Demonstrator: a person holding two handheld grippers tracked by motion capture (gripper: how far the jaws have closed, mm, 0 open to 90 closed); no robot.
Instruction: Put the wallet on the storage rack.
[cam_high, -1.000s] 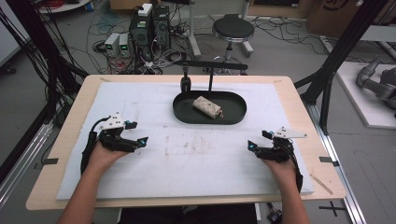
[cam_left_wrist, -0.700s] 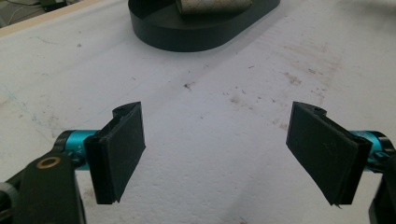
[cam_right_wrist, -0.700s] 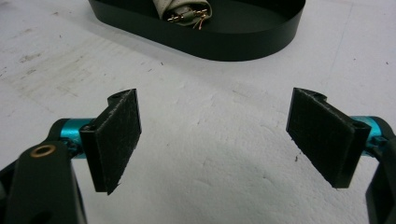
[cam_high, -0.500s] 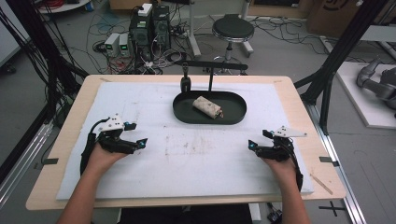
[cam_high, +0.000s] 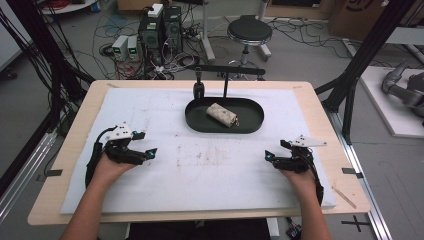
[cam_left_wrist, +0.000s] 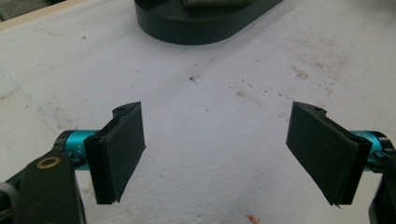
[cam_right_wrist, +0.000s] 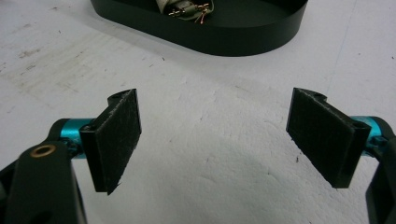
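Note:
A black oval tray (cam_high: 250, 125) sits at the far middle of the white mat, and a small patterned pouch (cam_high: 222, 114) with a metal clasp lies in it. The tray's wall (cam_left_wrist: 196, 28) crosses the top of the left gripper view, and in the right gripper view the tray (cam_right_wrist: 243, 37) shows the pouch's clasp end (cam_right_wrist: 187, 8). My left gripper (cam_high: 145, 145) rests low at the mat's left, open, nothing between its pads (cam_left_wrist: 116, 149). At the mat's right my right gripper (cam_high: 274, 151) stands open too, its pads (cam_right_wrist: 114, 140) wide apart over bare mat.
A white foam mat (cam_high: 210, 170) with brown stains covers the wooden table (cam_high: 320, 100). A black stand with a crossbar (cam_high: 227, 72) rises behind the tray. Beyond the table are a stool (cam_high: 249, 31), electronics boxes (cam_high: 160, 25) and cables on the floor.

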